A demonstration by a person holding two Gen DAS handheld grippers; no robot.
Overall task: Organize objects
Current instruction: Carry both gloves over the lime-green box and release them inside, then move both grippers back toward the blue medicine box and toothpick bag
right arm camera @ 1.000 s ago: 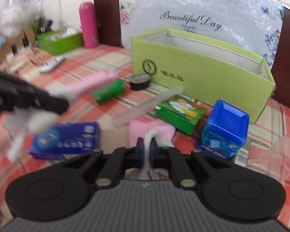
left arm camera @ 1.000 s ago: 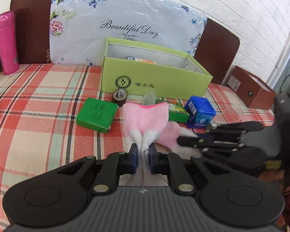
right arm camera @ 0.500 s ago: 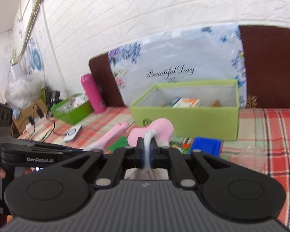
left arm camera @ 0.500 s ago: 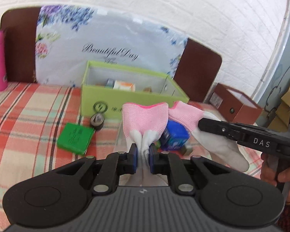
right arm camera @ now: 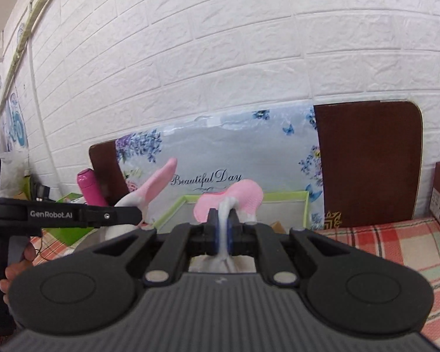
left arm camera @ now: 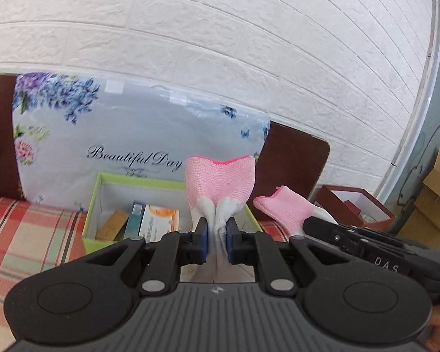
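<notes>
Two grippers, two pink gloves

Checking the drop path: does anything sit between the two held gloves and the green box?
Nothing visible does. The left gripper and right gripper each pinch a pink glove in the air before the open-topped green box. Small cartons lie inside at its left.

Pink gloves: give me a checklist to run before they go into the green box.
1. Left claw shut on its pink glove: ok.
2. Right claw shut on the other pink glove: ok.
3. Green box open on top: ok.
4. Gloves held above the box rim: ok.
5. Room beside the cartons inside: cannot tell.
6. Claws clear of each other: ok, side by side with a gap.
</notes>
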